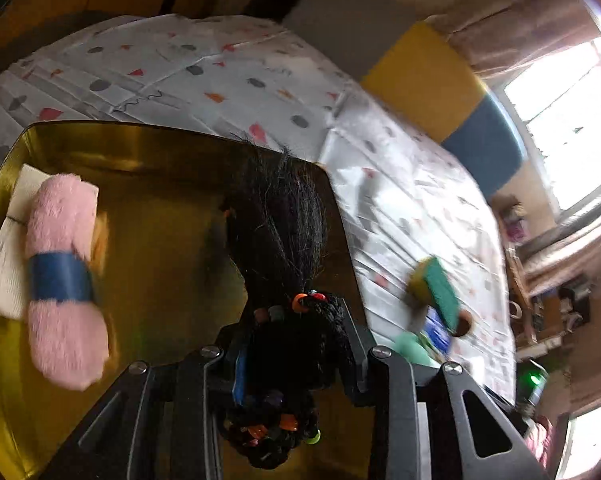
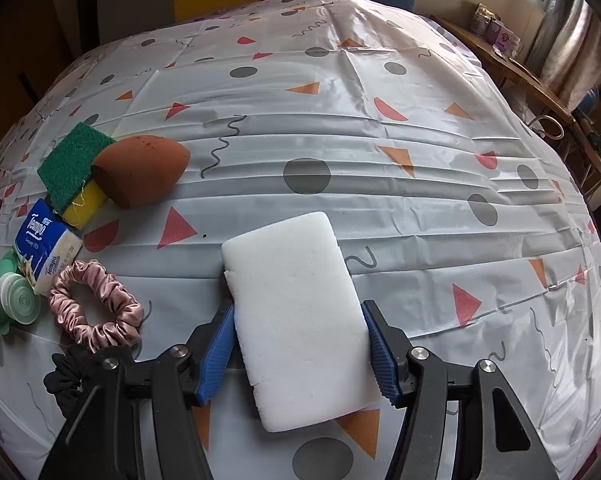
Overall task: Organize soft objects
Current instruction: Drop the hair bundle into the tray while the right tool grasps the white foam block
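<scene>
Covering the whole table [image 2: 380, 92] is a glossy, creased white cloth printed with grey dots, orange and pink triangles and black squiggles; behind its far edge stand padded wall panels in grey, yellow [image 1: 420, 80] and blue, and a bright curtained window [image 1: 572, 120] lights the room on the right.

At the table's left edge sits a smooth gold tray [image 1: 160, 208] with a mirror-like floor and rounded corners. Along the tray's left edge lies a fluffy pink roll [image 1: 60, 272] bound with a blue band, resting on folded white tissue [image 1: 8, 272].

A flat, rectangular white foam sponge [image 2: 300, 320] with rounded corners lies near the table's front edge, and the right gripper [image 2: 300, 344] is clamped on it, ribbed blue pads pressing both long sides.

The left gripper [image 1: 296, 344] is closed on a black braided hairpiece [image 1: 280, 240] dotted with coloured beads; its loose, wispy strands fan out over the tray's right part.

Toward the table's left edge cluster smaller things: a yellow sponge with a coarse green scouring face [image 2: 72, 168], a matte brown egg-shaped makeup sponge [image 2: 140, 172] touching it, a blue-and-white tissue packet [image 2: 44, 244], a ruffled satin pink scrunchie [image 2: 96, 308], green and white round pads [image 2: 12, 296], and a black scrunchie [image 2: 72, 376] nearest the front edge.
</scene>
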{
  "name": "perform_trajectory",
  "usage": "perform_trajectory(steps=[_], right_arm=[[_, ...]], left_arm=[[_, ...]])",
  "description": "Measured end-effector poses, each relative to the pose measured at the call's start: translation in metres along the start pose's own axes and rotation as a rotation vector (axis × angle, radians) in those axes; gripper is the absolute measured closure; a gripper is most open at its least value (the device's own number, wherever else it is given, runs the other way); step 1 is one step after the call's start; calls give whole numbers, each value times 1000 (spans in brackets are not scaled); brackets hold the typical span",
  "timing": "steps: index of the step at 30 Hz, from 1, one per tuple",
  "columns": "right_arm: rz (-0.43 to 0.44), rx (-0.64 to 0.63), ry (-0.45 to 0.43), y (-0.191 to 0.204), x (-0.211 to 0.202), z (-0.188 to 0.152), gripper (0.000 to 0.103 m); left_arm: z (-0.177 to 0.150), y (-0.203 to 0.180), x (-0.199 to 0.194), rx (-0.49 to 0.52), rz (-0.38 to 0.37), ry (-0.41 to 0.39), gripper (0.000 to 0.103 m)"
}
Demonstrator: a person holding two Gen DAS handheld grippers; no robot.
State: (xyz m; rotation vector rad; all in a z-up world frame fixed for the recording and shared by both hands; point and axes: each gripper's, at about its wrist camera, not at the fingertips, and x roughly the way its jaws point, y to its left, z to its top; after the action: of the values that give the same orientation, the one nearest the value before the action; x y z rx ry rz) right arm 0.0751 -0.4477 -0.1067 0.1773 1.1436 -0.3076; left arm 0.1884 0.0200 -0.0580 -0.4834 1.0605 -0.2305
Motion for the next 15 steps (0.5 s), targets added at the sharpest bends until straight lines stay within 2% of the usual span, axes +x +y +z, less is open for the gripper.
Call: perform_trajectory(steps=[3,5,7,10,15], right_arm=[[2,1,1,0,1,0,41],[2,-2,1,-1,1,1,41],[2,-3,0,-1,1,1,40],[5,-2,2,-2,2,1,40],[1,-7,2,-2,3,3,39]], left_arm=[[11,-9,18,3,-19,10,67],[17,-12,29,5,-24,16,56],[19,-9,38,-6,-17,41,52],[15,-11,34,12,-2,39,42],[1,-12,9,85,77,-12,42]])
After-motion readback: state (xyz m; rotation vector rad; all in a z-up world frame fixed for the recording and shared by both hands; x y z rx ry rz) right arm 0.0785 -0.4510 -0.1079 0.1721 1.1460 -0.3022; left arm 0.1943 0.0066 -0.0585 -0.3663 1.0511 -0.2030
